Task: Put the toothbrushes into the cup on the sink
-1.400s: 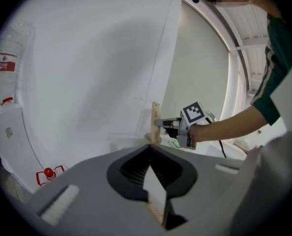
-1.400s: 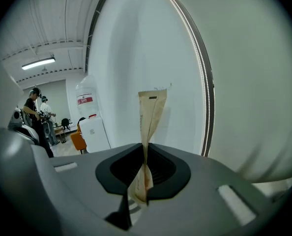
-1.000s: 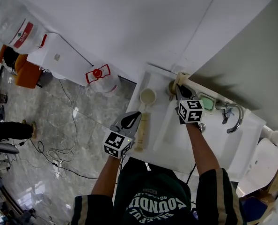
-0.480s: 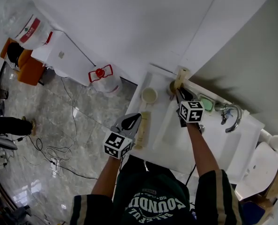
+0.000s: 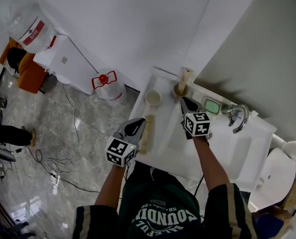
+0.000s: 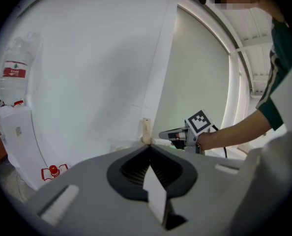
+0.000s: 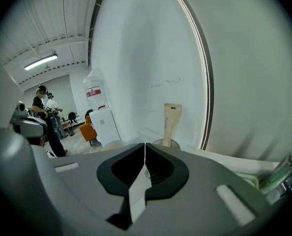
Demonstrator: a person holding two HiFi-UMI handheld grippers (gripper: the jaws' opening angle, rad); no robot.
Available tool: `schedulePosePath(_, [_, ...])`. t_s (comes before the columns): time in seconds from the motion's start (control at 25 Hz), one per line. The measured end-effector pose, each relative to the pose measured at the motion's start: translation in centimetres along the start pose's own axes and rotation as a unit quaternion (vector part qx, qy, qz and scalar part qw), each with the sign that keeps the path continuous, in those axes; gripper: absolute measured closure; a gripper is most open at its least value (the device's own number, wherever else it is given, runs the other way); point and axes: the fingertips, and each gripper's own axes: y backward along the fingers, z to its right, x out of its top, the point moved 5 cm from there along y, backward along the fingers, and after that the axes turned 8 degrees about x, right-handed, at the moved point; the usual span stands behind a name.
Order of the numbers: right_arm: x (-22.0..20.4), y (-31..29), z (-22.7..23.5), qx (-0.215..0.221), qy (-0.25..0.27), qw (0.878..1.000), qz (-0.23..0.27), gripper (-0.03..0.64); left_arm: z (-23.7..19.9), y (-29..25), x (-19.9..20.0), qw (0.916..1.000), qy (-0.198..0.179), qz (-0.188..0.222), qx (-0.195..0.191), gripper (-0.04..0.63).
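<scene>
The task looks about half done. One toothbrush [image 5: 185, 77], in its pale flat pack, stands upright in the brown cup [image 5: 179, 90] at the upper centre of the head view, at the back corner of the sink [image 5: 222, 148].

A second long pale pack [image 5: 146, 133], seemingly the other toothbrush, lies flat on the white surface [image 5: 151, 112] left of the basin, well apart from that cup. A cream cup [image 5: 153, 97] just above it in the frame appears empty.

The right gripper [image 5: 184, 101] hangs just below the brown cup, pointing at it. Its fingers have just been closing and now meet, with nothing between them and clear of the standing pack.

The left gripper [image 5: 139, 124] sits just beside the lying pack, at its left. Its fingers are pressed together and empty in the left gripper view.

What is left, by my reading, is to pick up the lying pack, carry it toward the upper centre, and stand it in the brown cup beside the first.
</scene>
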Motion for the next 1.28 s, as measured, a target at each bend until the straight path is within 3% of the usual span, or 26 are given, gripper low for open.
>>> schedulePosePath(0.48, [-1.6,4.4,-5.7,0.046,0.006,0.999,0.016,0.615,2.2,3.2,-0.5,0.9996,0.006,0.018,0.021,0.546])
schedulePosePath(1.28, [-7.5,-1.1,-14.4,0.145,0.003,0.987,-0.076,0.615,-1.4,10.6,-4.3,0.9907,0.048,0.016,0.127,0.546])
